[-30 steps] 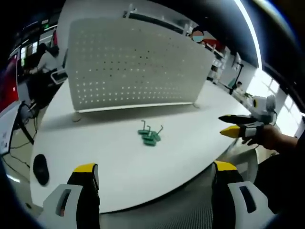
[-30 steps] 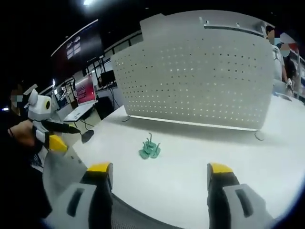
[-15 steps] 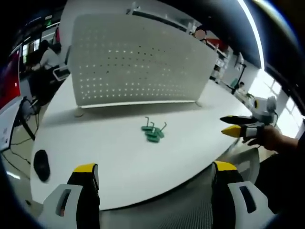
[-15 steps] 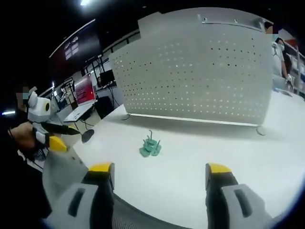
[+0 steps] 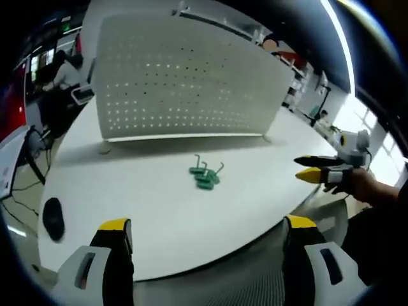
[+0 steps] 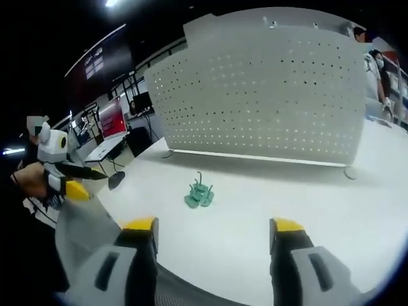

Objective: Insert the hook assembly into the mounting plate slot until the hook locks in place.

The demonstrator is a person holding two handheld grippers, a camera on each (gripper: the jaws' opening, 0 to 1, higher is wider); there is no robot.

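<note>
A small pile of green hook assemblies (image 5: 205, 176) (image 6: 199, 195) with thin metal hooks lies on the white table, in front of an upright white perforated mounting plate (image 5: 185, 80) (image 6: 268, 95). My left gripper (image 5: 204, 231) stands open at the table's near edge, well short of the hooks. My right gripper (image 6: 213, 229) is open too, over the table edge, with nothing between its jaws. The right gripper (image 5: 315, 169), held by a hand, appears at the right of the left gripper view; the left gripper (image 6: 70, 182) appears at the left of the right gripper view.
The round white table (image 5: 159, 210) has bare surface around the hooks. A black mouse-like object (image 5: 52, 218) lies near the table's left edge. The plate stands on small feet (image 5: 102, 150). Desks, monitors (image 6: 111, 118) and people sit in the background.
Both views have shifted slightly with the hands; the right gripper's jaws stand a little closer together. The hooks and plate have not moved.
</note>
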